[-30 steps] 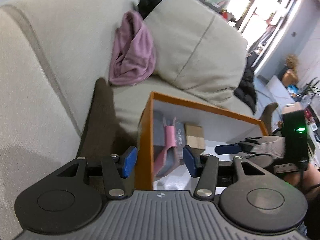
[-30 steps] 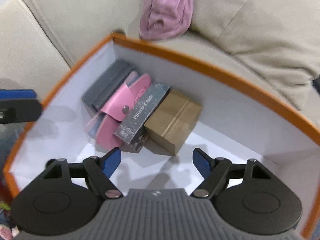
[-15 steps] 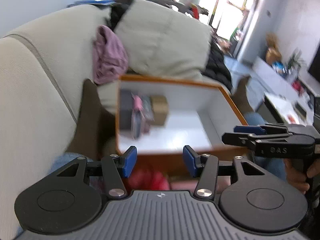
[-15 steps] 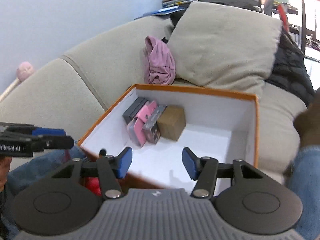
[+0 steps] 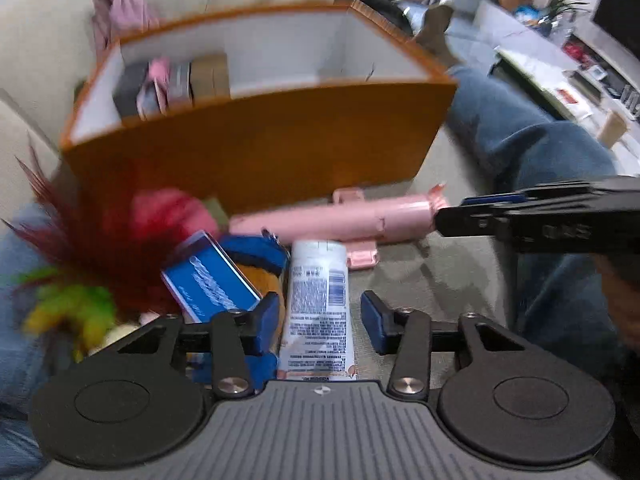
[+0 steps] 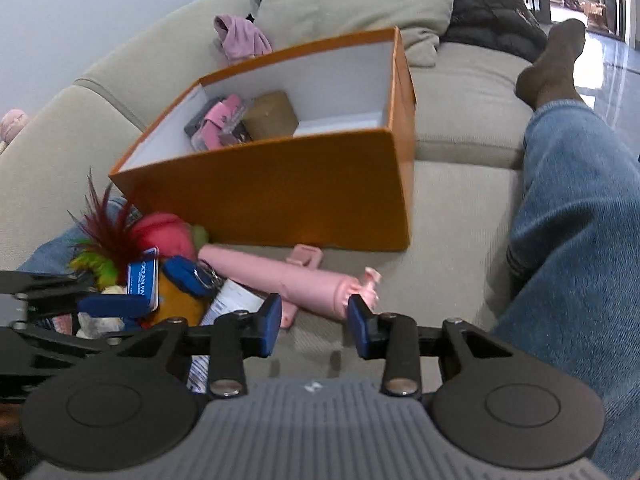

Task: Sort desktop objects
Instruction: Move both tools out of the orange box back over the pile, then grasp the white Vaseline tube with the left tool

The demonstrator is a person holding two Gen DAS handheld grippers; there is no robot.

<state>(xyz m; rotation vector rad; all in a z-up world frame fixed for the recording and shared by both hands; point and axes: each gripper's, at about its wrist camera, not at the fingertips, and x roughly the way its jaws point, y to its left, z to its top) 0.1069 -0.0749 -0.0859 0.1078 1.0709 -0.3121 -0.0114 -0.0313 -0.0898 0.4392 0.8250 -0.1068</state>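
Soft beige couch [image 6: 460, 184] holds an orange box [image 6: 280, 184] with a few things already inside. Loose things wait at its 6 o'clock: a pink tube [image 6: 288, 280] and a white bottle [image 5: 318, 300]. Left gripper [image 5: 318, 320] and right gripper [image 6: 312, 322] are both released, holding nothing. I think picking is next: close on one thing.

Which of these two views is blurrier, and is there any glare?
Left wrist view: motion-smeared, worst on the orange box and red feathers. Right wrist view: sharp on the box, with glare only on the floor at far right.
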